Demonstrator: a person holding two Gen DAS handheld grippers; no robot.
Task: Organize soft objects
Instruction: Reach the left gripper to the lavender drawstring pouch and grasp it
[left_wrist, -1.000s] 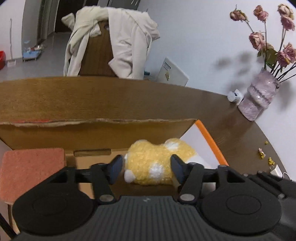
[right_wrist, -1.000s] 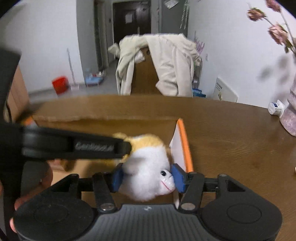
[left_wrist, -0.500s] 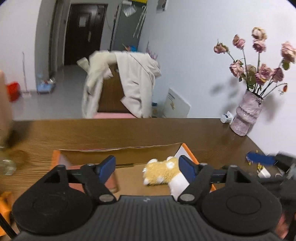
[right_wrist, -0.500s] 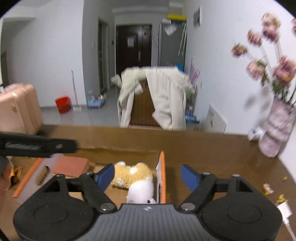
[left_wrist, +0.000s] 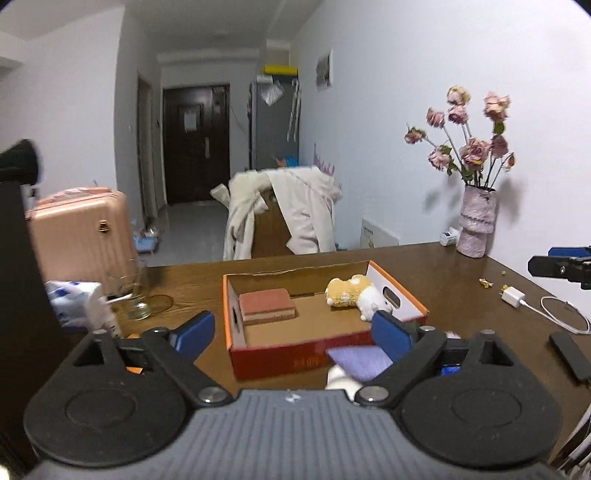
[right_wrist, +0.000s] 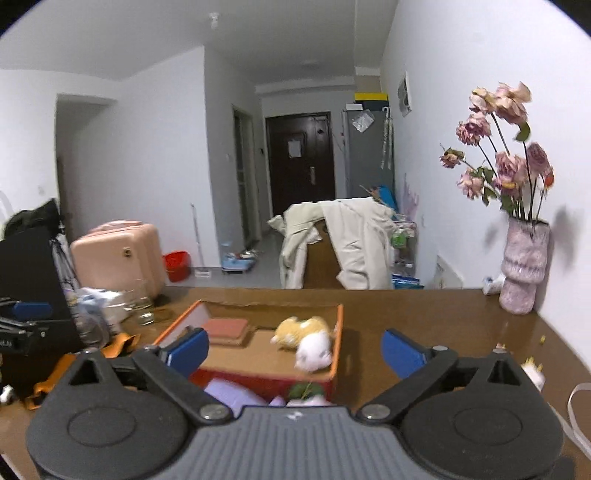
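Both views look across the brown wooden counter (left_wrist: 461, 266) toward its far edge.

Left hand-held gripper (left_wrist: 293, 326): blue-padded jaws wide apart and opening further, nothing between them. Right hand-held gripper (right_wrist: 295, 350): same, jaws wide and opening, empty.

Shallow orange-rimmed cardboard box with a red front wall (left_wrist: 295, 360) sits mid-counter. Inside:
- yellow-and-white plush toy (left_wrist: 354, 293), lying on its side against the box's right wall, long axis running roughly from the far wall toward the near right corner.
- terracotta-coloured rectangular sponge block (left_wrist: 266, 304), flat on the box floor toward the left wall, well apart from the plush.

Outside the box, just in front of its red wall at the counter's near edge: a lilac flat soft pad (left_wrist: 360, 362), partly hidden behind the left gripper's right finger, with a small white soft thing (left_wrist: 341, 378) beside it. The right view shows the same lilac pad (right_wrist: 231, 393) low, behind the gripper body.

Judgement: two items appear stowed; the lilac pad is probably next. It lies below and close ahead of both grippers, nearer the left gripper's right finger. Its long axis cannot be told. Either gripper would have to tip downward to reach it.
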